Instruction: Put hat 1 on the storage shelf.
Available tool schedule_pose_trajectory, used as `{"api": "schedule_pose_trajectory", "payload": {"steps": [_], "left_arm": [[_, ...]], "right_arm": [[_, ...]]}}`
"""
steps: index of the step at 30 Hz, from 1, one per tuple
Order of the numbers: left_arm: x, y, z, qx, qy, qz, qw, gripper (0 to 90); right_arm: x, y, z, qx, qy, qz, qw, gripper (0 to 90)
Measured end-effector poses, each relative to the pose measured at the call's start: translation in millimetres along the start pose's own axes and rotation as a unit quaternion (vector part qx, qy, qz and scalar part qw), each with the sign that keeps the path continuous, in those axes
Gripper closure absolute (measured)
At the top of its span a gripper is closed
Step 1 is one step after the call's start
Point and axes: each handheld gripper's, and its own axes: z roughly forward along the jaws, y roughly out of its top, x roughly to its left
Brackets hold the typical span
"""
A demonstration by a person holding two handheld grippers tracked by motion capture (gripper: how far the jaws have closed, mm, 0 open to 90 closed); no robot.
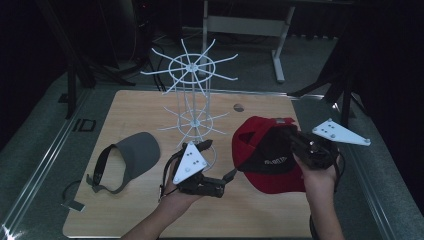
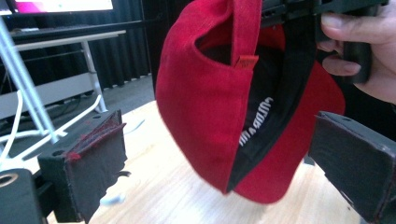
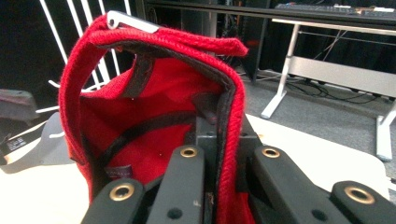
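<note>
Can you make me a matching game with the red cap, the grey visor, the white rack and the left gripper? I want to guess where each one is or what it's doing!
Things:
1. red cap
2. grey visor
3. white rack
4. left gripper

Places or states:
A. stands upright at the middle of the table
B. jaws open, holding nothing
C. lies flat on the table's left part
D. pinched in the shut right gripper, lifted off the table

Pairs: 1-D, 2-C, 3-A, 4-B

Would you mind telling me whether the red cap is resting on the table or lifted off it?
Lifted. The red cap hangs clear above the wooden table, its edge clamped in the right tongs.
</note>
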Motion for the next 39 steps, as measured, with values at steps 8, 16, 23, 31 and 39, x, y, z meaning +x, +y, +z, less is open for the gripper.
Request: {"api": "schedule_pose_trajectory", "payload": {"steps": [8,16,23,31,39], "left_arm": [[-5.6,7.2,25.7,0.016,0.006,0.013,0.9998,4.2],[-3.4,18.4,45.6,0.028,0.02,0.012,0.9993,4.3],[-4.2,25.5,50.9,0.011,0.034,0.017,0.9992,15.6],[-6.7,32.2,53.1,0.013,0.053,0.032,0.998,42.5],[-7.8,38.8,52.7,0.012,0.07,0.029,0.997,81.0]], "right_arm": [[5.7,1.1,-1.6,-0.008,0.013,0.0,0.9999,86.3],[11.8,6.5,-10.7,-0.017,0.027,-0.012,0.9994,86.4],[14.9,7.9,-14.8,-0.02,0.036,-0.014,0.999,86.3],[17.2,5.9,-16.9,-0.019,0.041,-0.016,0.9988,86.3],[17.9,2.8,-16.7,-0.015,0.044,-0.017,0.9988,86.3]]}}
